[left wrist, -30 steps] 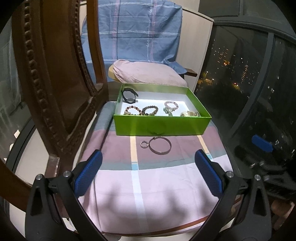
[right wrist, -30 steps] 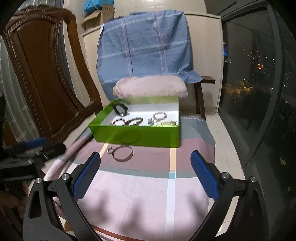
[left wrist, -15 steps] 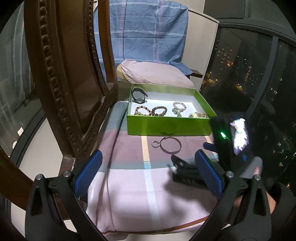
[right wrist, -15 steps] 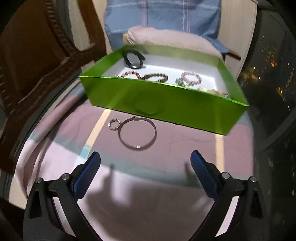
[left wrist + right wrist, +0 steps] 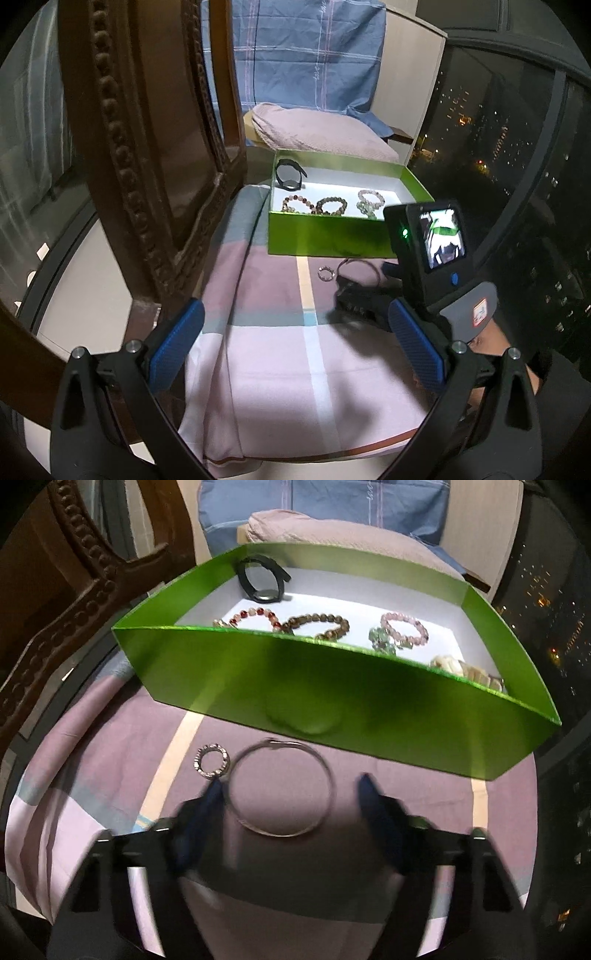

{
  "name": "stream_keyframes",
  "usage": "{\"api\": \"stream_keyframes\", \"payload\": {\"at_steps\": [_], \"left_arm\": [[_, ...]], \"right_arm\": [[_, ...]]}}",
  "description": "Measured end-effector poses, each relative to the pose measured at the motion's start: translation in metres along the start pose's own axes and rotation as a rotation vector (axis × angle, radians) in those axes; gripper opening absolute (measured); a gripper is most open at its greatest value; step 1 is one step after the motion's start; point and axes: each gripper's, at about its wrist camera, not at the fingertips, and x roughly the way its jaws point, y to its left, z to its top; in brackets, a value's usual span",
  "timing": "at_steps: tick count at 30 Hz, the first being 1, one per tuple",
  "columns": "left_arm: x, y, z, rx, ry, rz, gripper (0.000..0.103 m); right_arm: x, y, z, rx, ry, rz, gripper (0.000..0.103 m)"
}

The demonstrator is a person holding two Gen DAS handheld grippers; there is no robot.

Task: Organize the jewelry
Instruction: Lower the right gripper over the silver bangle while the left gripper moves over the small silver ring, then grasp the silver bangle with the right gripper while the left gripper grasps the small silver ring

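On the striped pink and mauve cloth (image 5: 110,738), just in front of the green box (image 5: 332,698), lies a thin metal bangle (image 5: 282,788) with a small studded ring (image 5: 211,760) just beside it on the left, the two nearly touching. The right hand-held gripper (image 5: 291,794) is low over the cloth with its blue-padded fingers (image 5: 207,805) spread wide, one on either side of the bangle; the left finger's tip sits right at the gap between ring and bangle, while the right finger stands a little clear of the bangle's other edge. The fingers are blurred, so I cannot tell whether they touch the metal.

Inside the box, on its white floor, a black watch band (image 5: 262,579) stands at the back left corner. In front of it sit a red and pale beaded bracelet (image 5: 255,617), a brown beaded bracelet (image 5: 317,624), a pink beaded bracelet (image 5: 404,627) with a green charm, and a cream-coloured piece (image 5: 454,666) at the right end, half hidden by the front wall.

The left hand-held gripper (image 5: 295,343) hangs back over the near part of the cloth, its fingers wide apart and holding nothing. From its side, the right tool's camera body (image 5: 428,240) with a lit screen hides part of the box's right end. A carved wooden chair (image 5: 140,147) stands to the left, and a folded pink cloth (image 5: 317,129) lies behind the box.
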Motion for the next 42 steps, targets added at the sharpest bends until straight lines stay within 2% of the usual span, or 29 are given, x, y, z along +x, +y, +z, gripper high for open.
{"api": "stream_keyframes", "payload": {"at_steps": [5, 12, 15, 16, 18, 21, 24, 30, 32, 33, 39, 42], "left_arm": [[0.017, -0.012, -0.001, 0.024, 0.022, -0.001, 0.099], [0.068, -0.028, 0.000, 0.012, 0.071, 0.022, 0.098], [0.096, -0.039, 0.002, 0.033, 0.081, 0.040, 0.086], [0.106, -0.042, 0.002, 0.039, 0.095, 0.045, 0.078], [0.125, -0.044, 0.003, 0.037, 0.134, 0.047, 0.071], [0.148, -0.044, 0.005, 0.025, 0.167, 0.068, 0.067], [0.166, -0.043, 0.005, 0.014, 0.203, 0.080, 0.057], [0.174, -0.045, 0.009, 0.023, 0.181, 0.116, 0.052], [0.174, -0.047, 0.009, 0.031, 0.174, 0.115, 0.037], [0.173, -0.049, 0.010, 0.041, 0.175, 0.108, 0.020], [0.162, -0.044, 0.007, 0.031, 0.204, 0.070, 0.020], [0.135, -0.046, 0.011, 0.053, 0.159, 0.056, 0.020]], "right_arm": [[-0.013, -0.015, -0.005, 0.049, 0.006, 0.042, 0.059], [-0.091, -0.068, -0.021, 0.157, -0.089, 0.116, 0.059], [-0.116, -0.089, -0.035, 0.190, -0.113, 0.131, 0.059], [-0.122, -0.095, -0.039, 0.195, -0.115, 0.135, 0.059], [-0.129, -0.102, -0.042, 0.193, -0.120, 0.140, 0.059], [-0.134, -0.109, -0.048, 0.190, -0.119, 0.141, 0.059], [-0.136, -0.119, -0.053, 0.204, -0.112, 0.146, 0.059], [-0.140, -0.124, -0.055, 0.200, -0.115, 0.149, 0.059], [-0.139, -0.124, -0.055, 0.196, -0.115, 0.148, 0.059], [-0.140, -0.124, -0.055, 0.193, -0.115, 0.146, 0.059], [-0.141, -0.119, -0.053, 0.183, -0.129, 0.136, 0.059], [-0.145, -0.116, -0.052, 0.186, -0.153, 0.136, 0.059]]}}
